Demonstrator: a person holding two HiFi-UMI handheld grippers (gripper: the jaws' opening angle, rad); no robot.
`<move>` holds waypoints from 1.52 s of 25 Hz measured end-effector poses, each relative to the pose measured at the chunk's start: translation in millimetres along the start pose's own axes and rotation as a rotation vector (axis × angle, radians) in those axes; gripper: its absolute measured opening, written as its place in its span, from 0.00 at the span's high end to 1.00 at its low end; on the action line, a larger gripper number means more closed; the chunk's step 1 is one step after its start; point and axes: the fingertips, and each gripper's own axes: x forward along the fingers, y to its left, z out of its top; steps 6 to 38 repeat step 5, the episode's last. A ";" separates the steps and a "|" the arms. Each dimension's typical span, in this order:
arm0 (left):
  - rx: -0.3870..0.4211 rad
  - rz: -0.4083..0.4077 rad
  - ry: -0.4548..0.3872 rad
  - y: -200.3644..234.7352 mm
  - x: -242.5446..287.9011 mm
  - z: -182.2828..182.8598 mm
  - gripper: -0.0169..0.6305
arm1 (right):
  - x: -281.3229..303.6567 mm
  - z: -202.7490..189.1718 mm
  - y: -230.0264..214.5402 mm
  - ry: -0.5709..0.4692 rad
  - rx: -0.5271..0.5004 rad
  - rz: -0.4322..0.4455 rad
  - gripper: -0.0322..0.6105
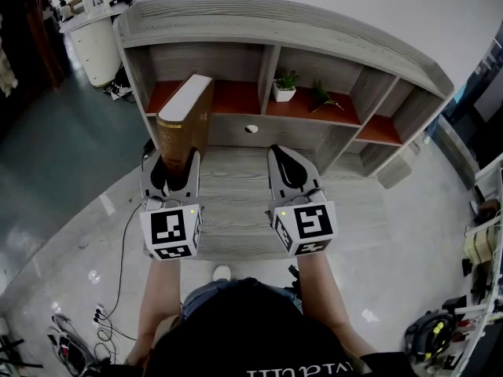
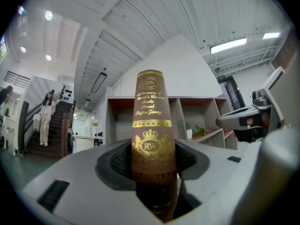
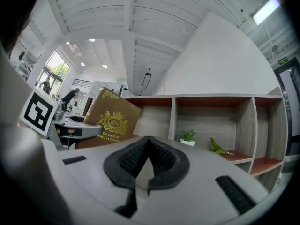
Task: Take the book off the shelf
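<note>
On the left, the left gripper (image 1: 174, 170) has its jaws about half open and clamped on the foot of the book's (image 1: 185, 115) spine. The brown, gold-stamped volume stands tall above the pads, leaning a little. It looks to be out of the shelf's (image 1: 275, 31) left-hand bay already, held in front of it over the lower ledge, though from where I stand I can't be sure the top corner is fully clear.

The grip is low and the weight sits high, so the book will want to tip. I'd draw it straight back toward the body, slow and level, without loosening the squeeze or twisting the wrist.

In the middle, the right gripper (image 1: 289, 166) hangs with its jaws together and nothing in them. It could open and steady the cover if the lean grows. Further right, the potted plant (image 1: 284, 86) and the loose sprig (image 1: 322, 95) stand well apart from the path.
</note>
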 end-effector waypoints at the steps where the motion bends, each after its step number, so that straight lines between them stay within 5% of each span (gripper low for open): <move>1: 0.000 0.001 -0.003 0.5 0.2 0.8 0.63 | 0.4 0.5 -0.1 -0.001 0.000 0.000 0.94; 38: 0.000 0.001 -0.010 0.8 2.1 3.3 0.63 | 1.8 1.8 -2.1 -0.004 -0.001 -0.001 0.94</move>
